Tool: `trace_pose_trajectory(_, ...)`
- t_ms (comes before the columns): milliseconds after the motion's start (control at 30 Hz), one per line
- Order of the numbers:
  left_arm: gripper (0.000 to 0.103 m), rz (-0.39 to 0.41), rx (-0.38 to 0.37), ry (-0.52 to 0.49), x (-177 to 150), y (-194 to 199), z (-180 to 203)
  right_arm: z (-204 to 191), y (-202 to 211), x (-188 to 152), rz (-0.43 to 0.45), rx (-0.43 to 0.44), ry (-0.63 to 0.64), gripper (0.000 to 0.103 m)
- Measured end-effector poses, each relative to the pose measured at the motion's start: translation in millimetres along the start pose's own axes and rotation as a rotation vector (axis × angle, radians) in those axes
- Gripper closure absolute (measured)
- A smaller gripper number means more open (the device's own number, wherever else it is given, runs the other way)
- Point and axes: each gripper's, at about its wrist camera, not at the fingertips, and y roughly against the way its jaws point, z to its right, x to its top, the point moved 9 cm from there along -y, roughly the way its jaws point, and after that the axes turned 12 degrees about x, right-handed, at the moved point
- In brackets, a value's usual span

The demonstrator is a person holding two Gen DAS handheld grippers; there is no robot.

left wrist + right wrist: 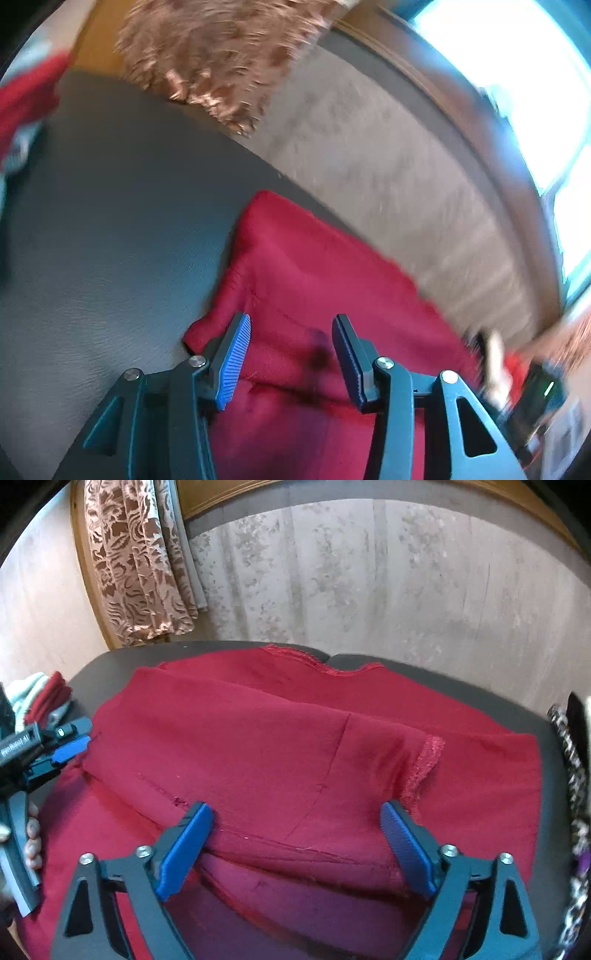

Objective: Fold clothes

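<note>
My red garment (280,738) lies spread on the dark table (461,686), partly folded over itself, with a seam down the flap, a lace-edged sleeve and a frayed hem. My right gripper (295,834) gapes wide above the fold, gripping nothing. My left gripper (291,350) is half parted over the cloth; I see nothing pinched.

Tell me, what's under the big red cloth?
The red cloth lies on a dark grey table, which shows around its edges. One part of the cloth is folded over onto itself. Anything else beneath is covered, so I cannot tell.
</note>
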Motion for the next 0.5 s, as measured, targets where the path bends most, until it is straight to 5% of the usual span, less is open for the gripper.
trace_pose_trajectory(167, 0.054, -0.028, -0.017, -0.082, -26, 45, -15, -19, 23, -25, -0.076, -0.009, 0.038, 0.000)
trace_pose_trajectory(333, 0.053, -0.028, -0.030, -0.099, -59, 104, -58, -26, 99, -58, 0.010, 0.119, -0.108, 0.000)
trace_pose_trajectory(500, 0.053, -0.092, -0.011, -0.107, -96, 139, -108, -10, 188, -157, 0.075, 0.211, -0.362, 0.000)
